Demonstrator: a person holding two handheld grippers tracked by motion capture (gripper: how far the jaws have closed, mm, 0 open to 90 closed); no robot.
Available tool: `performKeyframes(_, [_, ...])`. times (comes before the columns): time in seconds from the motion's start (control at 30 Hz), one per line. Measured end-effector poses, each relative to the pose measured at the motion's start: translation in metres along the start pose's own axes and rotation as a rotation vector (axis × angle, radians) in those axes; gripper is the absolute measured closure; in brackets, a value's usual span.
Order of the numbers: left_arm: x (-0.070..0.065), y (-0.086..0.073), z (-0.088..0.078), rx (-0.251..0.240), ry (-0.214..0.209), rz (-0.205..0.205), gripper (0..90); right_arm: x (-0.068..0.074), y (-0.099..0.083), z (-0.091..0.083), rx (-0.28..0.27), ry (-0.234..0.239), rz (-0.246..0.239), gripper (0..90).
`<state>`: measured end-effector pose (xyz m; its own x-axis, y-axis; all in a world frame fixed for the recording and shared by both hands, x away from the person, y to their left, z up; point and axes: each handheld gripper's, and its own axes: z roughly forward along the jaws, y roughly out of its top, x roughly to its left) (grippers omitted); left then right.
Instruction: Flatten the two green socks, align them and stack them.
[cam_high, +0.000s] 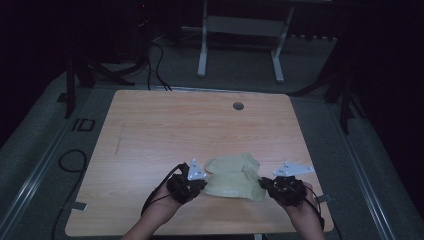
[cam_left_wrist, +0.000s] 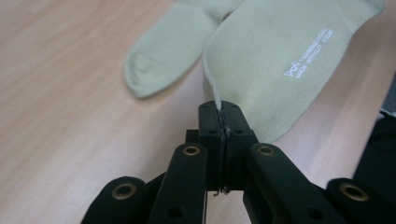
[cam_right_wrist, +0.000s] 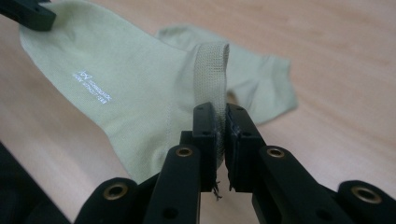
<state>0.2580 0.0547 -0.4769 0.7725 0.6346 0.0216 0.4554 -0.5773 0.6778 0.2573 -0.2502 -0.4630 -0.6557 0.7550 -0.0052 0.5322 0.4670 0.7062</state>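
Writing: the pale green sock (cam_left_wrist: 280, 60) carries a small white printed logo with two short lines of text on its flat side, seen in both gripper views; the letters are too small and blurred to read. "ID" is marked on the floor left of the surface (cam_high: 165, 125) in the high view.

Sock position: it lies at the near edge of the wooden surface, between the two hands, with its far part spread flat on the wood. A second layer or a second sock of the same colour (cam_left_wrist: 159, 60) shows beyond it; which one cannot be told.

Left hand-held gripper (cam_left_wrist: 223, 116): jaws fully closed, pinching the thin edge of the sock, which rises out of the pads and runs away toward the printed area.

Right hand-held gripper (cam_right_wrist: 220, 122): jaws closed on the ribbed cuff band, which stands up as a narrow loop just above the pads.

High view: left hand-held gripper (cam_high: 192, 184) and right hand-held gripper (cam_high: 277, 186) sit at opposite ends of the sock (cam_high: 232, 177), each touching it.
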Motion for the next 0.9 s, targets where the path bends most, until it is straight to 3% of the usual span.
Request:
performKeyframes(0.27, [0.023,0.023,0.005,0.000,0.024,-0.045,88.3,-0.018,0.039,0.005,-0.007,-0.045,-0.020,83.3])
performKeyframes(0.47, [0.038,0.037,0.018,0.020,0.052,-0.066,88.3,-0.036,0.057,0.022,0.010,-0.058,0.014,83.2])
performKeyframes(0.6, [0.044,0.041,0.033,0.035,0.045,-0.089,88.3,-0.046,0.058,0.040,0.046,-0.065,0.037,83.3])
performKeyframes(0.9, [0.051,0.037,0.069,0.099,0.042,-0.089,88.2,-0.065,0.040,0.072,0.115,-0.057,0.089,83.1])
